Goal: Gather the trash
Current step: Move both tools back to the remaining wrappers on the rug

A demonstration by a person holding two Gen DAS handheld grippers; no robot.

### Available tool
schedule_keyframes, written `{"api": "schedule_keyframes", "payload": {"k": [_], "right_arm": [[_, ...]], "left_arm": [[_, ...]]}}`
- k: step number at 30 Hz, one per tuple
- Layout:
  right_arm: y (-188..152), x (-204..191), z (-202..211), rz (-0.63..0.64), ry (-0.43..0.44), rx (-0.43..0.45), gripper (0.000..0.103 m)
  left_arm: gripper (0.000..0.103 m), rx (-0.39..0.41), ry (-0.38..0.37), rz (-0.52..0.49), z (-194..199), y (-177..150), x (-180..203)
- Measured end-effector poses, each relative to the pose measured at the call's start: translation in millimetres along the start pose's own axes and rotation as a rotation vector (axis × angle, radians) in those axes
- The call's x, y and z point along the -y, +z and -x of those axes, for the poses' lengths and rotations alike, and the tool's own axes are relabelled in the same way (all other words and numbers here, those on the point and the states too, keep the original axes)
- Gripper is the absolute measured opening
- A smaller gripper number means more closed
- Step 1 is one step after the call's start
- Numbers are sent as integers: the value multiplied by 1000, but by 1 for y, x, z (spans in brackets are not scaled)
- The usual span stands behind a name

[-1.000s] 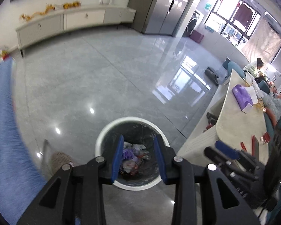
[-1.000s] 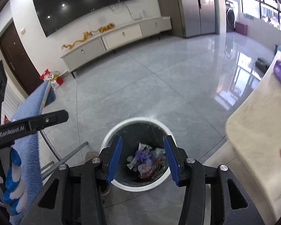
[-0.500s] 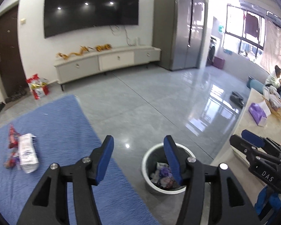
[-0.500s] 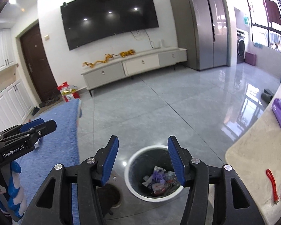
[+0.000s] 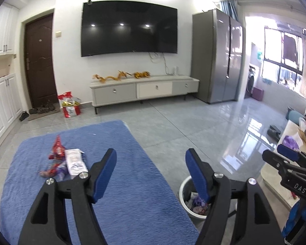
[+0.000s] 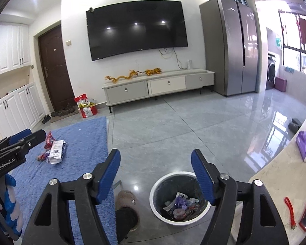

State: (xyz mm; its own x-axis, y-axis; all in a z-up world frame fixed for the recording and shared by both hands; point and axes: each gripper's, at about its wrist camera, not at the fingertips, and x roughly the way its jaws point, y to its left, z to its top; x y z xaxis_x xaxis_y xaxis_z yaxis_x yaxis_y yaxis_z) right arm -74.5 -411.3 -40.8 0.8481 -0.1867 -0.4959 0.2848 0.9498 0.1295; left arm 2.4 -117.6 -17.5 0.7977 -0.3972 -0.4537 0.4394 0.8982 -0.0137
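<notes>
While both grippers hung with jaws spread and empty, wrappers (image 5: 67, 163) lay ahead-left of the left gripper (image 5: 151, 175). The bin (image 6: 178, 200) sat just under the right gripper (image 6: 156, 175), ready for drops.

place: home living room | signs: wall television (image 6: 136, 28), low TV cabinet (image 6: 159, 86), big refrigerator (image 6: 234, 47), entrance door (image 6: 55, 69) with shoes (image 6: 61, 112), grey floor tiles (image 6: 193, 126)
</notes>
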Motion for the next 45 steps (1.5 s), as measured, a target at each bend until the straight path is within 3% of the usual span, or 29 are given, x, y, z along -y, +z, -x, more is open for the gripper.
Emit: {"api": "schedule_keyframes", "payload": {"k": [10,36,45], "right_arm": [[10,-31,19,69,24,37,78],[24,-97,62,218,74,105,80],[38,-117,59,254,146,118,80]], "left_arm": [[72,48,47,51,30,-8,-35],[73,123,108,143,83,-28,-87],[73,100,201,183,86,-47,-151]]}}
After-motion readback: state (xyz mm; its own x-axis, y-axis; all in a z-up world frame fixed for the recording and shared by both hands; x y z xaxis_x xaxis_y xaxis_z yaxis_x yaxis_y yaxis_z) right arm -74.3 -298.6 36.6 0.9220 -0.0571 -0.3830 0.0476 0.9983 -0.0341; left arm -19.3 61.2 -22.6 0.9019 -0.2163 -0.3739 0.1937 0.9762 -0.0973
